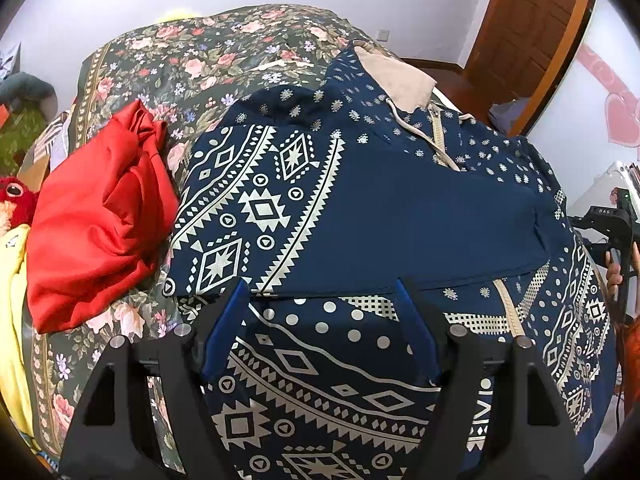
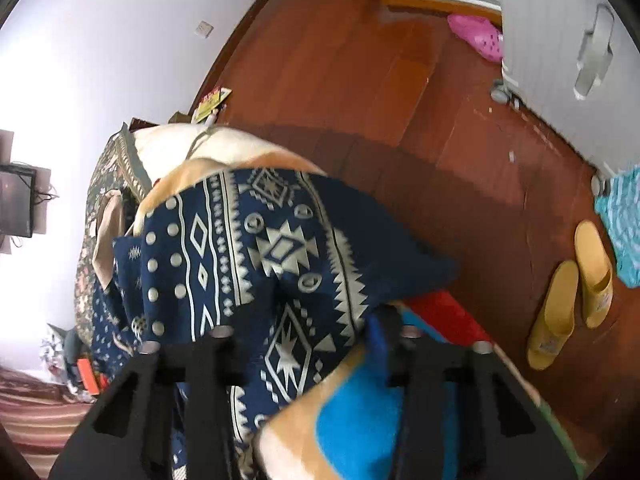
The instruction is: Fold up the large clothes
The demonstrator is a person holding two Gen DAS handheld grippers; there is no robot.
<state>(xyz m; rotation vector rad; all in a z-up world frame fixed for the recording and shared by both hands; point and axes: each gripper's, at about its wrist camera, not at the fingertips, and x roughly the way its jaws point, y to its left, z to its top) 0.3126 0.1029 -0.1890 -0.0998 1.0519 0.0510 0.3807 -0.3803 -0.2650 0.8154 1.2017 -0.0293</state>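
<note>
A navy hoodie (image 1: 400,216) with cream geometric print, a zip and a drawcord lies spread over the bed, its tan-lined hood toward the far end. My left gripper (image 1: 324,312) hovers just above the near part of it, jaws wide open with only flat cloth below. In the right wrist view a patterned part of the same hoodie (image 2: 280,240) hangs at the bed's edge. It bunches between the fingers of my right gripper (image 2: 320,316) and drapes over and hides the left finger. The blue-padded right finger (image 2: 378,330) presses against the cloth.
A crumpled red garment (image 1: 100,216) lies left of the hoodie on the floral bedspread (image 1: 192,56), with yellow cloth (image 1: 12,320) beyond it. A hand (image 1: 614,274) shows at the right edge. Below the bed edge are wooden floor (image 2: 460,160), yellow slippers (image 2: 572,292) and an orange-and-blue blanket (image 2: 352,420).
</note>
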